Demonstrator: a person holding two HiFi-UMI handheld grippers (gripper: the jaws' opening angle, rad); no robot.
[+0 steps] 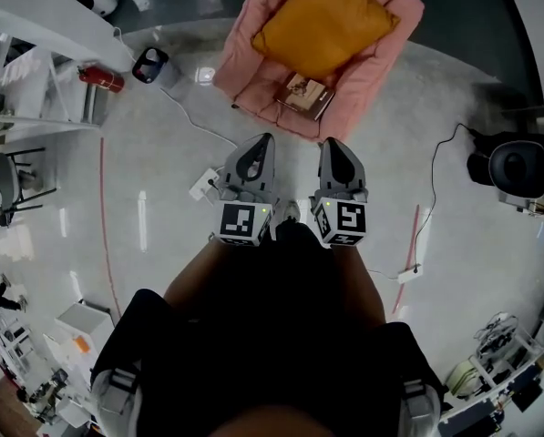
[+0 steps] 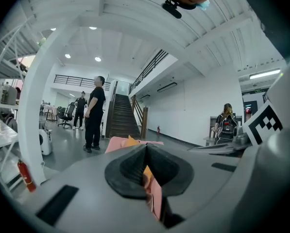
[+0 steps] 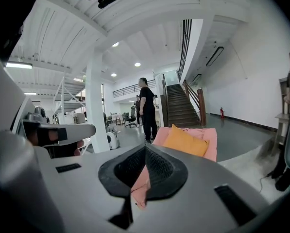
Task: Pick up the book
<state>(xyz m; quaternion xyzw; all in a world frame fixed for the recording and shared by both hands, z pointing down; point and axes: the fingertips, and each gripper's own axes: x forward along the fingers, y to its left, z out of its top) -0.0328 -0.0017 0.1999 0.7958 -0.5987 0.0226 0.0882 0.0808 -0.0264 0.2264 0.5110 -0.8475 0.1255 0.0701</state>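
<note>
The book (image 1: pixel 305 95), with a brown patterned cover, lies on the front of a pink armchair (image 1: pixel 253 76) just below an orange cushion (image 1: pixel 322 21). My left gripper (image 1: pixel 264 141) and right gripper (image 1: pixel 329 144) are held side by side over the floor, a short way in front of the chair and pointing at it. Neither touches the book. Both are shut with nothing between the pads. In the left gripper view the closed jaws (image 2: pixel 145 148) cover most of the chair (image 2: pixel 116 142). The right gripper view shows its closed jaws (image 3: pixel 145 150) below the cushion (image 3: pixel 186 141); the book is hidden there.
A white power strip (image 1: pixel 203 185) with its cable lies on the floor left of the grippers. A red fire extinguisher (image 1: pixel 101 78) leans by a white pillar (image 2: pixel 35 125). Black equipment (image 1: pixel 518 167) stands at the right. A person (image 2: pixel 94 113) stands beyond the chair, with stairs (image 2: pixel 123 118) behind.
</note>
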